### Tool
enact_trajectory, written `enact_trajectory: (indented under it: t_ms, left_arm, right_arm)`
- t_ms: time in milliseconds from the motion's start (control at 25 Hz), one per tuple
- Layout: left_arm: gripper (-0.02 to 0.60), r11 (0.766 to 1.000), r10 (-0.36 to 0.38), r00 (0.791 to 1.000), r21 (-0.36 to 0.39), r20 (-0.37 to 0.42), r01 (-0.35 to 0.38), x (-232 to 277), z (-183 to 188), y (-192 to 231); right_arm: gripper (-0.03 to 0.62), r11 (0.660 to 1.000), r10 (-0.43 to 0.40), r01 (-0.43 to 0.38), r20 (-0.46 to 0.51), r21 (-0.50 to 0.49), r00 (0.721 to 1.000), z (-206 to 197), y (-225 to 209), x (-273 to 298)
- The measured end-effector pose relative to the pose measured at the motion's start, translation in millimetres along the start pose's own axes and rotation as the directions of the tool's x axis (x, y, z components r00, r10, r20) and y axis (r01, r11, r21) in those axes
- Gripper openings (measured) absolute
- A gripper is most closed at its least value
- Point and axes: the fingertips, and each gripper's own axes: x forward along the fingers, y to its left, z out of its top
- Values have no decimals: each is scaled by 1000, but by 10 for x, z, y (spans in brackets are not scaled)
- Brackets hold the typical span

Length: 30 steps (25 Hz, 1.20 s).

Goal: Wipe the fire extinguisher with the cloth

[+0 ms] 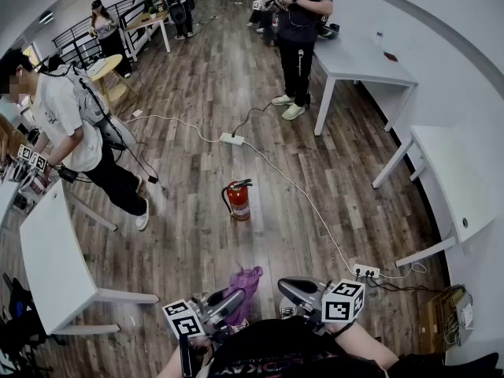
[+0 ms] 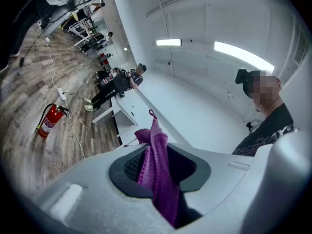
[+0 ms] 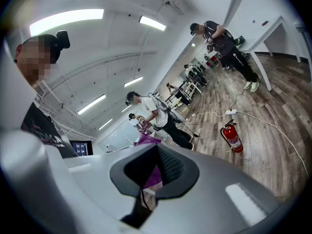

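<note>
Head view, looking steeply down at a wood floor (image 1: 197, 235) in an open office. Far left: a white table (image 1: 55, 266) w/ a person (image 1: 75, 124) bent over it, not part of the job. Bottom, left of ctr: the left gripper (image 1: 235, 298), held about level, jaws clamped on a purple cloth (image 1: 246, 282). Its own view shows the pads pinching the cloth partway along, so a bunch sticks out past the tips and the rest hangs below, prob. so there is a loose wad to rub with. Ctr of frame: the red fire extinguisher (image 1: 238, 201) stands upright on the bare floor, handle and hose on top, well apart from both grippers, nothing touching it. Standing free like that, it can likely be reached from any side, but may tip if pushed hard near the top. Just right of the cloth: the right gripper (image 1: 290, 288), tilted a bit downward, jaws fully closed w/ nothing held. The purple seen past its tips in its own view looks to be the cloth in the other gripper, close beside it. Being empty, it is free to steady the extinguisher. Right: a power strip (image 1: 366, 271) lies on the floor, and white tables (image 1: 370, 61) line the wall. Wiping not yet begun; the approach comes first.
</note>
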Motion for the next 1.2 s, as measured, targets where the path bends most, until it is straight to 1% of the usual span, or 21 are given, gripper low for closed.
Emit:
enact_trajectory:
  t_ms: [400,680,840,1080,1200]
  left_arm:
    - [83,1000,-5,1000,-5,-3,5,5,-26,-1]
    - [83,1000,-4,1000,-5,-6,4,25,-19,-41]
    - [83,1000,-1,1000,-8,-3,1,21,-32,-43]
    - [83,1000,22,1000,-22,10,-21,56,-96,-74]
    - [83,1000,10,999,-23,42,-9,173,-27,-94]
  right_arm:
    - [3,1000,-4,3,-5,-11,1000,-6,25,0]
    - [3,1000,-11,11,29,8,1000,70,29,-48]
    - [5,1000,-14,14,30,12,999,42,-7,-71]
    - [12,999,1,-2,33,32,999,37,-24,-187]
    - [28,1000,13,-14,41,28,999,142,-90,-286]
